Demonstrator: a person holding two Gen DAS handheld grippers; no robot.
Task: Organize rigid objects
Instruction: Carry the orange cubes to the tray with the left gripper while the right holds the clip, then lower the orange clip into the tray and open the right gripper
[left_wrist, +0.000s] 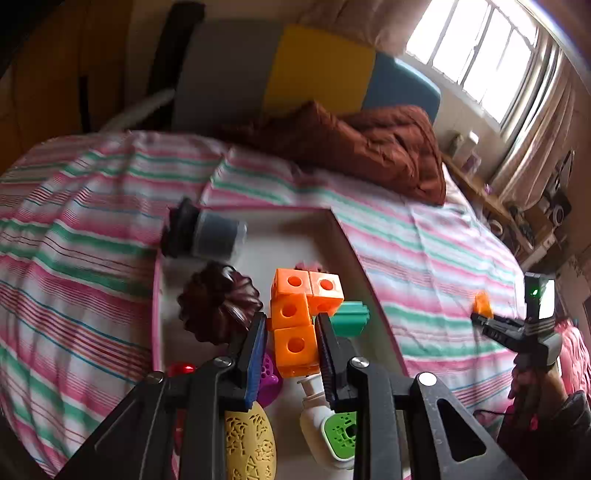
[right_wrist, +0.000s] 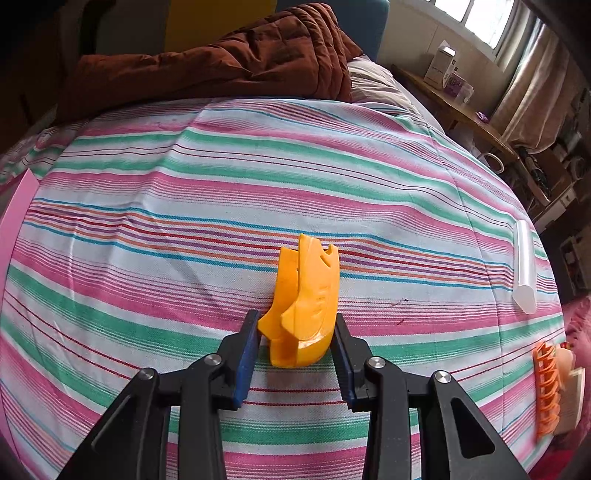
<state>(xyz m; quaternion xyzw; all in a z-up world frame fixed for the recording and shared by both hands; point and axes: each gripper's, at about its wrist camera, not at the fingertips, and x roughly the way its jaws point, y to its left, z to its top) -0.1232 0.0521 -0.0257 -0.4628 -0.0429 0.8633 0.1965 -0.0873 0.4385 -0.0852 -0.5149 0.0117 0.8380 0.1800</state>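
Note:
In the left wrist view my left gripper (left_wrist: 291, 328) is shut on a cluster of orange cube blocks (left_wrist: 299, 317), held over a pink-edged white box (left_wrist: 295, 229) on the bed. The box holds a dark jar (left_wrist: 207, 232), a dark brown fluted mould (left_wrist: 218, 302), a teal block (left_wrist: 351, 317), a yellow patterned oval (left_wrist: 251, 443), a white and green piece (left_wrist: 332, 432) and a purple piece (left_wrist: 269, 376). In the right wrist view my right gripper (right_wrist: 295, 328) is shut on an orange-yellow plastic shape (right_wrist: 306, 302) above the striped bedsheet. The right gripper also shows in the left wrist view (left_wrist: 484, 317).
A striped sheet (right_wrist: 258, 177) covers the bed. A brown quilt (right_wrist: 229, 55) lies at the far end. A clear white tube (right_wrist: 524, 266) and an orange hair claw (right_wrist: 546, 391) lie at the bed's right side. A wooden shelf (right_wrist: 461, 107) stands beyond.

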